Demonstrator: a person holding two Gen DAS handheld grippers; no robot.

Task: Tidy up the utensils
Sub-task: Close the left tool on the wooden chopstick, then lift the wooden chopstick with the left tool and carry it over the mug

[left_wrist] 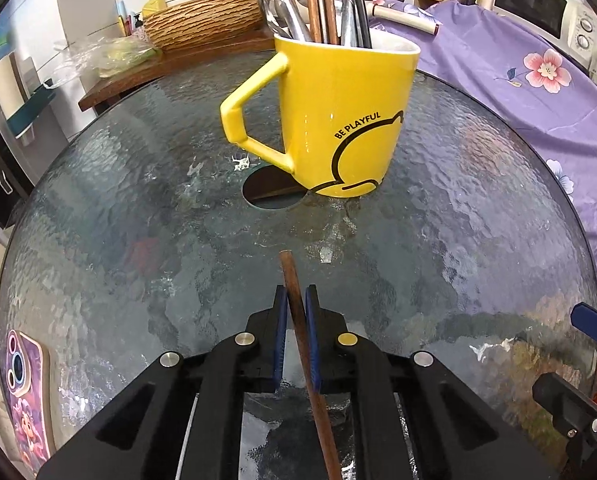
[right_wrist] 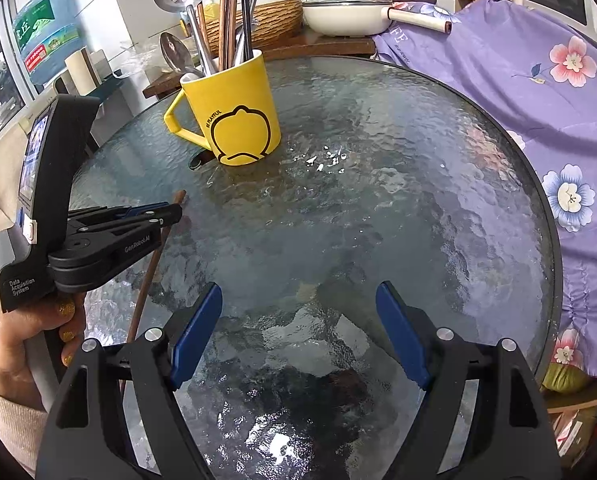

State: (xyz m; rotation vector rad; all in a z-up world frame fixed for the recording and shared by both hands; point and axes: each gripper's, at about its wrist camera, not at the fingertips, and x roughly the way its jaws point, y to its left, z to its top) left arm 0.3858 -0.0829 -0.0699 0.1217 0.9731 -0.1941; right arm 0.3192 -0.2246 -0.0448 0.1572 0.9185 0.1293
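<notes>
Left tool [left_wrist: 296, 300] grips chopstick [left_wrist: 298, 320]; right tool [right_wrist: 298, 300] gapes.

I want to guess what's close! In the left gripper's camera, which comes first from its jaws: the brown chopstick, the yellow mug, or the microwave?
1. Brown chopstick: gripped between the jaws.
2. Yellow mug: ahead, mid-table.
3. Microwave: far back, right.

Round textured-glass table [right_wrist: 378, 160]: yellow mug [right_wrist: 234, 116] upright, phone [left_wrist: 24, 392] near edge.

Yellow mug [right_wrist: 234, 112] crowded with upright utensils [right_wrist: 234, 20]; glass table [right_wrist: 418, 200] right of it open.
</notes>
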